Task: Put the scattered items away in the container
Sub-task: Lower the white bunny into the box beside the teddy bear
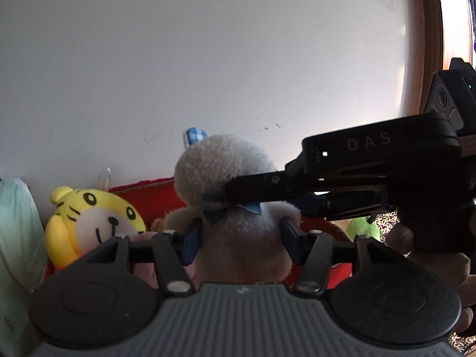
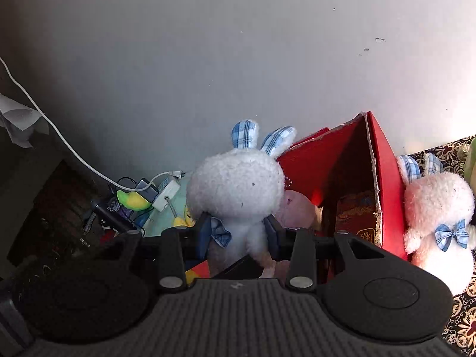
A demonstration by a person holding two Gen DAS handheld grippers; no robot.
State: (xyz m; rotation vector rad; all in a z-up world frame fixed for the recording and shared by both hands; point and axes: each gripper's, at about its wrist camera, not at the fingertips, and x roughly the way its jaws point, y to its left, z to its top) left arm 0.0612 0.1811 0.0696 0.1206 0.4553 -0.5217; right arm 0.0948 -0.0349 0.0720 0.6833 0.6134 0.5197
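Note:
A white plush bunny [image 1: 226,166] with blue checked ears and a bow hangs in front of the open red box [image 1: 148,196]. My left gripper [image 1: 242,236] is shut on its lower body, pads pressed into the fur on both sides. From the right, my right gripper [image 1: 261,199] reaches in and is shut on its neck by the bow. In the right wrist view that bunny [image 2: 235,184] fills the space between my right gripper's [image 2: 239,232] pads, with the red box [image 2: 386,184] just right of it.
A yellow tiger plush [image 1: 98,217], a pink plush [image 2: 297,208] and a green plush [image 1: 363,229] lie in or by the box. A second white bunny [image 2: 437,208] sits on the patterned cloth [image 2: 446,154] at right. A charger and cable [image 2: 165,196] lie left, against the wall.

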